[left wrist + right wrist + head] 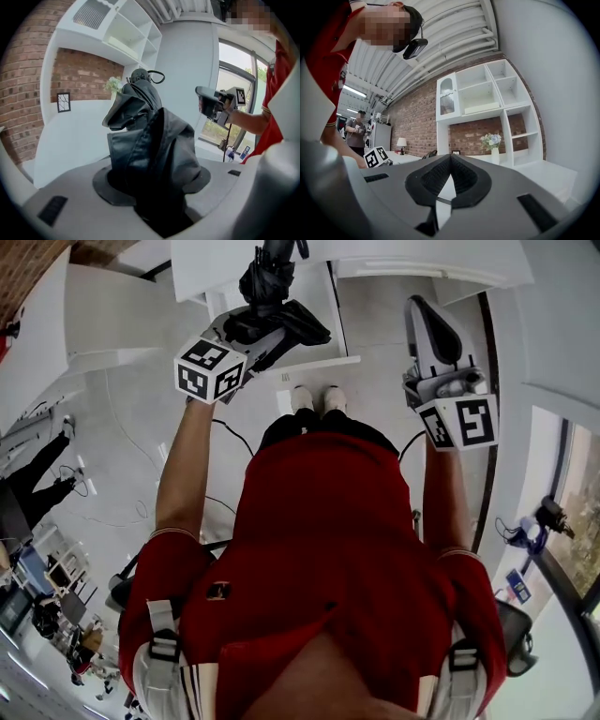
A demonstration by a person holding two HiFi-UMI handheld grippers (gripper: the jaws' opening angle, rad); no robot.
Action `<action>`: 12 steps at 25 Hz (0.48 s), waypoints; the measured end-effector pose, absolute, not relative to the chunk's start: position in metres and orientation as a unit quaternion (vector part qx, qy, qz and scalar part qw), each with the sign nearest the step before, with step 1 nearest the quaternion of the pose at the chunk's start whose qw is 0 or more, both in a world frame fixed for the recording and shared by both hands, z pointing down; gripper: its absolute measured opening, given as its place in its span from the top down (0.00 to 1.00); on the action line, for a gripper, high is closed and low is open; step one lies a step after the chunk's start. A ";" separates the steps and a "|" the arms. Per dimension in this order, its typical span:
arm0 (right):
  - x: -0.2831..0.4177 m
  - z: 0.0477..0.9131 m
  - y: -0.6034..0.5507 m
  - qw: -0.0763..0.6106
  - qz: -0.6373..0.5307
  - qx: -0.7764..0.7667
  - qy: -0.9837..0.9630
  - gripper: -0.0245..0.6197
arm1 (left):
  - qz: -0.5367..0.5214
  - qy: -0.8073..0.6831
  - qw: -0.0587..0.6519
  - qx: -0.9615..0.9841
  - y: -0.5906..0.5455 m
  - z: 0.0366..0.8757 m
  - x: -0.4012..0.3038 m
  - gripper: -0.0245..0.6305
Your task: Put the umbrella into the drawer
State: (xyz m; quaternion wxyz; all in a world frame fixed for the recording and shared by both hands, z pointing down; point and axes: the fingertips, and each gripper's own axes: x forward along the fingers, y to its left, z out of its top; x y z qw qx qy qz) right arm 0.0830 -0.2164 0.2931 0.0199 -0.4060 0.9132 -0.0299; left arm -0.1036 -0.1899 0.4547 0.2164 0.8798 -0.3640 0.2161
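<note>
A black folded umbrella [267, 282] is clamped between the jaws of my left gripper [281, 326], its handle and strap loop pointing away from me. In the left gripper view the umbrella [150, 140] fills the gap between the pads, and its strap loop [157, 75] sticks up at the far end. It hangs over what looks like an open white drawer [314, 365] in front of my shoes. My right gripper [420, 307] is off to the right, apart from the umbrella. Its pads [450, 159] meet at the tips with nothing between them.
A white shelf unit [487, 103] stands against a brick wall [417, 122], with a vase of flowers [492, 143] beside it. White cabinet tops [112, 324] lie left of the drawer. A window [234, 108] is on the right. Another person [356, 133] stands far off.
</note>
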 end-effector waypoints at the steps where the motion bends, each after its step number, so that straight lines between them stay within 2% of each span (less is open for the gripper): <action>1: 0.076 0.288 -0.215 0.017 -0.028 -0.409 0.912 0.97 | 0.224 -0.355 0.218 0.881 -0.189 0.456 -0.108 0.59; 5: 0.058 0.279 -0.214 0.005 -0.024 -0.418 0.908 0.97 | 0.244 -0.329 0.228 0.883 -0.189 0.472 -0.121 0.59; 12: 0.065 0.294 -0.221 -0.018 -0.034 -0.439 0.898 0.97 | 0.282 -0.285 0.239 0.884 -0.188 0.513 -0.115 0.59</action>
